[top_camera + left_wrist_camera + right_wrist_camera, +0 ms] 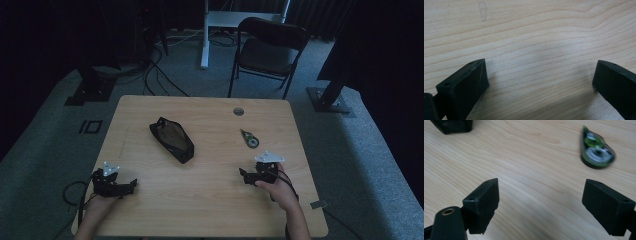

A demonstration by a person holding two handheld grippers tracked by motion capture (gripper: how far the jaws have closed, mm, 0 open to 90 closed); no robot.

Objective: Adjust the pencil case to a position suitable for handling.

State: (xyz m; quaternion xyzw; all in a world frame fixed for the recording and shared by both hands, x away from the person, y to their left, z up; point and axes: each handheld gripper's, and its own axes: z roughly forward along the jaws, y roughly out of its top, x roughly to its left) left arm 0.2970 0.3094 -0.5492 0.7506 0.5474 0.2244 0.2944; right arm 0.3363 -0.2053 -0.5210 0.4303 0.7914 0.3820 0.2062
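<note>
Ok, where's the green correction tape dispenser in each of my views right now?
High view: the tape dispenser lies right of centre on the table, just ahead of the right gripper.
Right gripper view: upper right, beyond the open jaws.
Left gripper view: bare tabletop between the jaws.
Shared landmark: the black pencil case, its corner at top left.

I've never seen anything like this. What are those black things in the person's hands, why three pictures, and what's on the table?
A person holds a hand-held two-jaw clamp in each hand: the left gripper and the right gripper. One picture looks down from above the wooden table; the other two come from small cameras riding on each gripper, looking along its jaws. On the table lie a black pencil case and a green correction tape dispenser. Both grippers stand open and hold nothing.
</note>
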